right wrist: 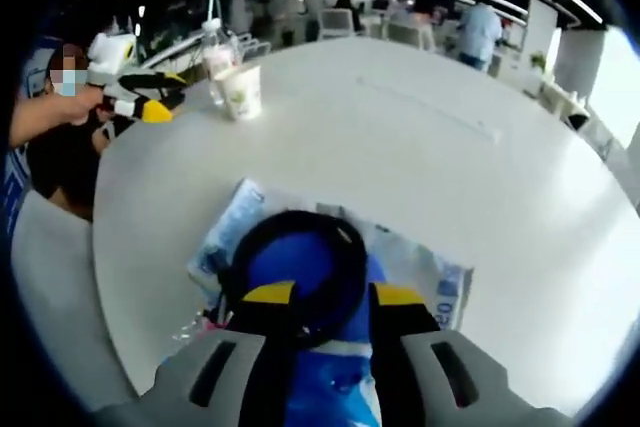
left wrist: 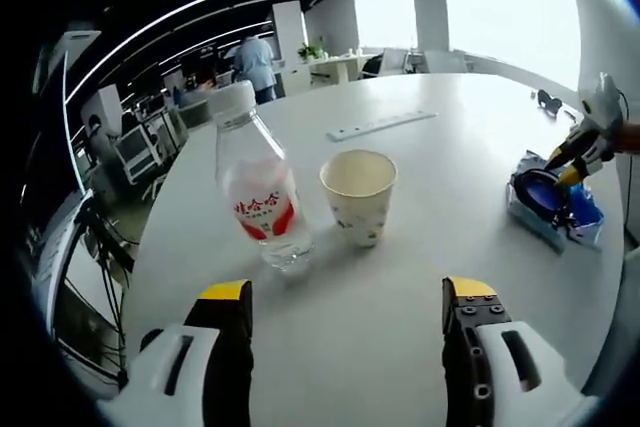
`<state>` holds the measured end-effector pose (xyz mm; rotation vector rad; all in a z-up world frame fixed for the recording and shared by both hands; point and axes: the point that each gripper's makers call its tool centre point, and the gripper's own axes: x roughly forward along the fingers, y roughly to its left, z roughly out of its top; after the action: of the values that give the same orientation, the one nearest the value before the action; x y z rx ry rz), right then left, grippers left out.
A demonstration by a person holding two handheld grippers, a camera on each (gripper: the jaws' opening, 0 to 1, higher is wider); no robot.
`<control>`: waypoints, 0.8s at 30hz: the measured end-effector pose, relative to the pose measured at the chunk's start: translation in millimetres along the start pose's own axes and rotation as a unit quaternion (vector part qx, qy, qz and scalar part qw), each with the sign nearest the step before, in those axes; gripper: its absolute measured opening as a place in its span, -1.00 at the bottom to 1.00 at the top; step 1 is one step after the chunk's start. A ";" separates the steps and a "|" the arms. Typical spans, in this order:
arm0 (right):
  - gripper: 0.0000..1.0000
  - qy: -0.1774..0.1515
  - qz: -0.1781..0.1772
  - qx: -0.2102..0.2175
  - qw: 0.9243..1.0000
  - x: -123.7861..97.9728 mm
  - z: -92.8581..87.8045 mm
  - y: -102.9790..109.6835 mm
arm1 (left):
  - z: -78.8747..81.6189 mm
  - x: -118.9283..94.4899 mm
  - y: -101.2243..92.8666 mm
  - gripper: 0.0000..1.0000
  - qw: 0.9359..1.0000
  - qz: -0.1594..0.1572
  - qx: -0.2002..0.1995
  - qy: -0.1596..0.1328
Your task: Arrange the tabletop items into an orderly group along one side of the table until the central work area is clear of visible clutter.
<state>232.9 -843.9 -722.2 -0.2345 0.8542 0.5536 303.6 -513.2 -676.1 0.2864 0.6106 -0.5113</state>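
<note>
A clear water bottle (left wrist: 256,187) with a red label stands on the white round table (left wrist: 450,137), and a paper cup (left wrist: 358,194) stands just to its right. My left gripper (left wrist: 347,292) is open and empty, a short way in front of both. In the right gripper view, the bottle (right wrist: 212,47) and cup (right wrist: 242,92) stand at the far edge beside the left gripper (right wrist: 150,105). My right gripper (right wrist: 334,294) is shut on a blue pouch (right wrist: 300,257) with a black ring on it, which lies on a clear plastic packet (right wrist: 430,272). From the left gripper view, the right gripper (left wrist: 570,169) sits on that pouch (left wrist: 545,197).
A long white strip (left wrist: 380,125) lies across the far middle of the table, and dark glasses (left wrist: 548,100) rest near the far right edge. Desks, chairs and people stand in the office beyond. A person's arm (right wrist: 40,112) holds the left gripper.
</note>
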 end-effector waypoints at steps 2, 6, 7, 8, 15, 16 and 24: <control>-0.52 0.006 -0.002 0.002 1.000 1.7 -2.5 -0.2 | -1.1 -0.7 -2.3 0.51 1.000 -0.001 0.009 0.003; -0.54 0.010 -0.003 0.031 0.999 3.3 -5.0 -1.1 | -1.8 -0.4 -3.9 0.50 1.000 -0.006 0.021 0.003; -0.56 0.011 -0.002 0.034 0.999 3.7 -5.3 -0.8 | -2.1 -0.2 -3.7 0.50 1.000 -0.007 0.024 0.004; -0.56 0.012 -0.003 0.033 0.999 4.2 -5.5 -0.9 | -1.7 -0.4 -3.8 0.50 1.000 -0.007 0.028 0.003; -0.66 0.019 -0.015 0.068 0.997 8.4 -5.9 -4.7 | -2.1 -2.3 -5.8 0.46 0.999 -0.009 0.051 0.005; -0.69 0.019 -0.017 0.070 0.997 8.6 -5.4 -5.2 | -2.2 -2.4 -5.8 0.46 0.999 -0.008 0.052 0.005; -0.85 0.020 -0.031 0.081 0.996 11.9 -2.6 -8.0 | -5.4 -4.2 -7.6 0.41 0.998 -0.011 0.062 0.008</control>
<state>241.9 -847.2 -733.1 -0.1243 0.9234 0.4212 294.0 -515.9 -678.6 0.4020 0.5996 -0.5699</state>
